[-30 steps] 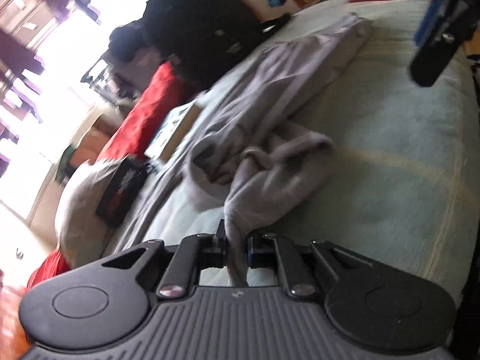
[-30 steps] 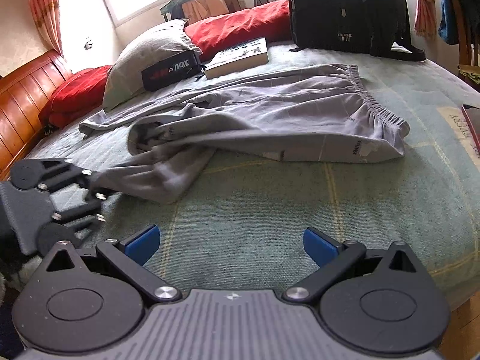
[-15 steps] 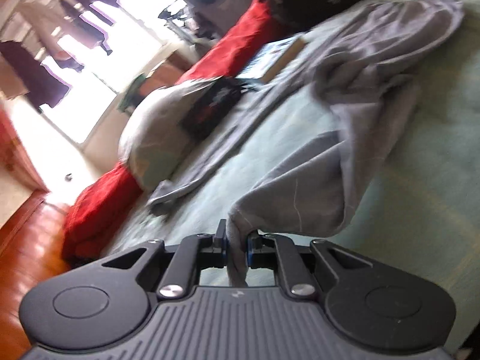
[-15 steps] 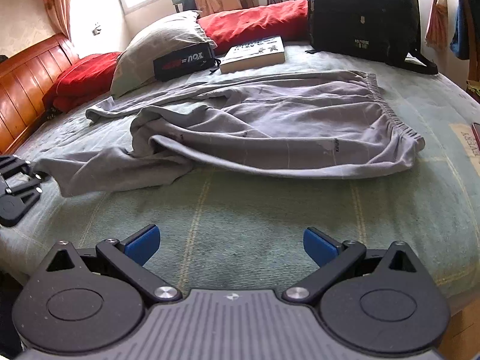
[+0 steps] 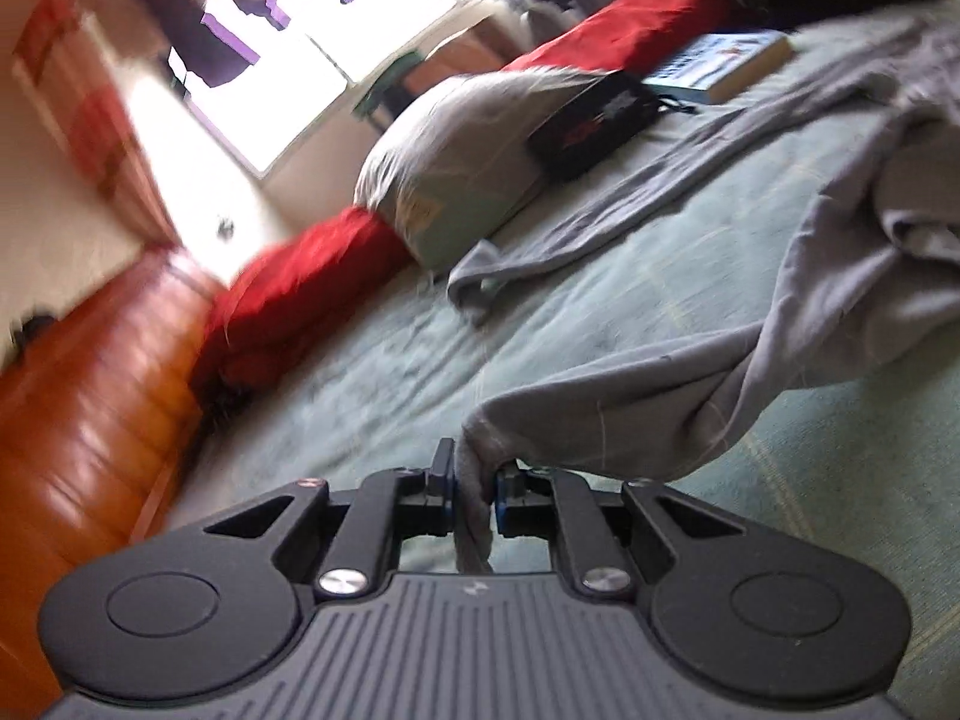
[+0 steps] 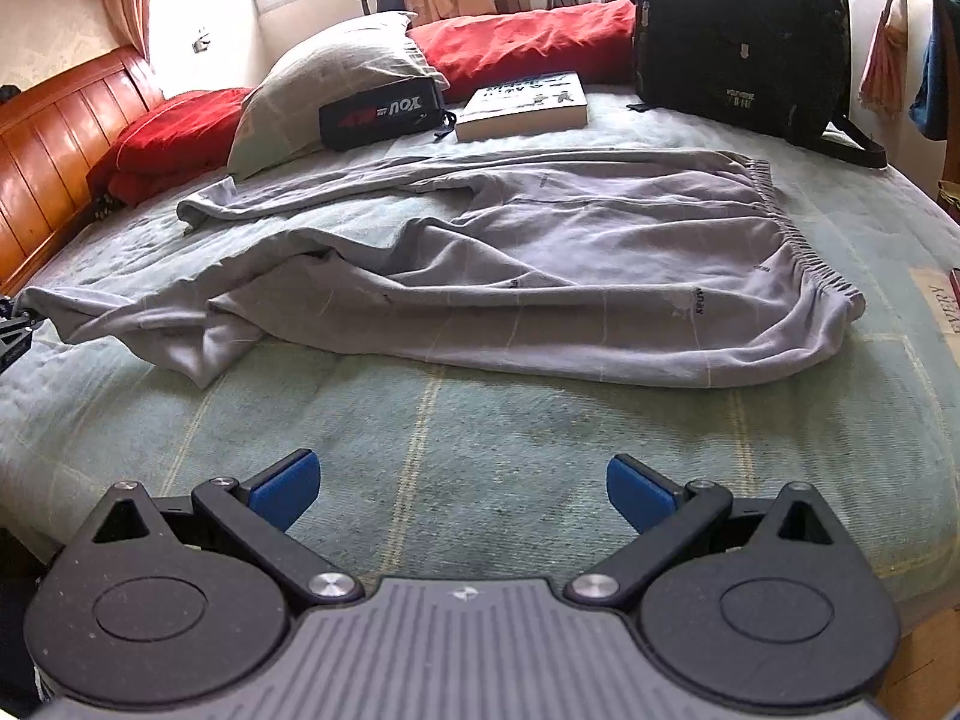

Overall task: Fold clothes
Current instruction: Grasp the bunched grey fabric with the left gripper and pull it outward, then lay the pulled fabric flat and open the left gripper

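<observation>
Pinching grey trousers [image 5: 690, 384], left gripper [image 5: 473, 489]; right gripper [image 6: 463, 495] wide.

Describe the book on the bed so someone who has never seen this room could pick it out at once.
Start at the green bedspread and look to its far side, where a grey pillow and red cushions line up. The book lies flat there, between a black pouch and a black backpack. It is the only pale, hard-edged rectangle among soft items.
</observation>
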